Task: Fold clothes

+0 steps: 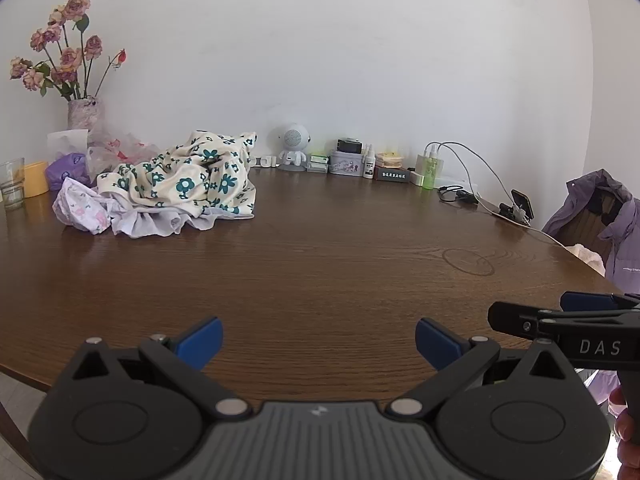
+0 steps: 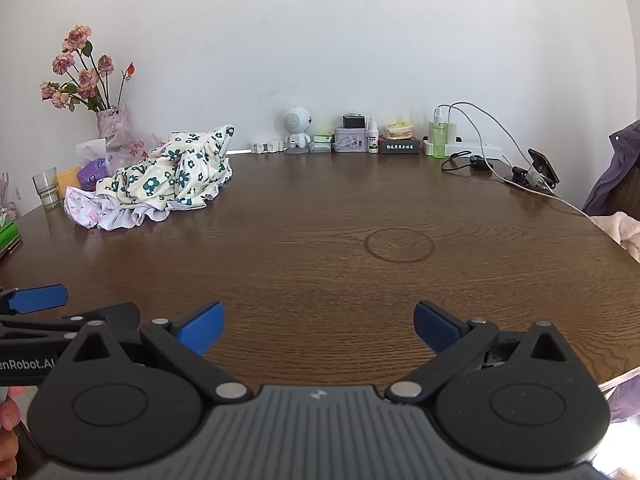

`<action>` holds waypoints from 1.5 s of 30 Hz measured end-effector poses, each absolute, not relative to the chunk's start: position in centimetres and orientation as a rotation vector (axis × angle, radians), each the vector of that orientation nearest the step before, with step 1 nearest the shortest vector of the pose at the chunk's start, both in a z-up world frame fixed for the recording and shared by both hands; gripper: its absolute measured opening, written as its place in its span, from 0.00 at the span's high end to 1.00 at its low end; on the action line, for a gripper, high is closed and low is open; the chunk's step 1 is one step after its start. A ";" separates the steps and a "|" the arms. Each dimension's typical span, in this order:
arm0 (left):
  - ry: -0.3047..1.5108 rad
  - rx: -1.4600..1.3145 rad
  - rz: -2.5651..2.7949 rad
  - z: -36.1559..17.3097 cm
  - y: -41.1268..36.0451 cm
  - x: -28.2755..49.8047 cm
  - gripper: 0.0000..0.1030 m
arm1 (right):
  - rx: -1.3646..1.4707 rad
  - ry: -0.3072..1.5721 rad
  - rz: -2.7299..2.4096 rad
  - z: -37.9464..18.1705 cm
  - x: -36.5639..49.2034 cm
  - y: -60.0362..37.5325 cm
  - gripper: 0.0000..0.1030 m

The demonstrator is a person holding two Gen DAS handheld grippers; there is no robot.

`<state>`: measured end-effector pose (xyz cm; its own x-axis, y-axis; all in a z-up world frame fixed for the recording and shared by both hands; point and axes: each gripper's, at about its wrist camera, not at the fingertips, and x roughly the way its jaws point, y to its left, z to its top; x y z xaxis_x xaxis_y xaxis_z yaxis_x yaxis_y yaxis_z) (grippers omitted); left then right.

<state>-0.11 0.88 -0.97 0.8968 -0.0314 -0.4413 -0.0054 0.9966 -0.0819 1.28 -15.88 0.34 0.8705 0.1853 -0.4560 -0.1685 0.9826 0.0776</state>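
While both grippers hang low over the near edge of the dark brown wooden table [image 1: 320, 264], nothing sits between their blue-padded fingers. The left gripper [image 1: 319, 344] has its jaws spread wide, bare wood showing in the gap, and the right gripper [image 2: 319, 328] is spread just as wide and holds nothing either. They sit side by side, the right one's black frame showing at the right edge of the left wrist view.

The crumpled heap of clothes [image 1: 172, 188] lies well apart from all four fingers, toward the far left corner of the table. On top is a cream garment printed with dark green flowers [image 2: 176, 172], bunched and rumpled; under it, a pale lilac ruffled piece [image 1: 160, 222] and a white piece with small pink print [image 1: 80, 210] spill out toward the left edge.

Behind the heap, at the far left corner, stands a vase of dried pink roses [image 1: 82, 114], with a clear drinking glass [image 1: 12, 184] and a yellow cup [image 1: 36, 178] near the left edge. Along the far edge by the wall stand a small white round-headed robot figure [image 2: 297, 128], little boxes and a green spray bottle [image 2: 438, 138]. A phone on a black clip stand [image 2: 538, 168] sits at the far right, a white cable running to it.
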 end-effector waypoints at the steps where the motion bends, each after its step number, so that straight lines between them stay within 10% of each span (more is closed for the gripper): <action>1: 0.458 -0.082 -0.014 -1.0 0.9 -0.1 0.00 | 0.036 0.480 0.185 0.3 1.3 -15.9 0.00; 45: 0.453 -0.075 0.011 -1.0 0.9 -0.2 0.00 | 0.060 0.478 0.205 0.0 1.3 -15.9 0.00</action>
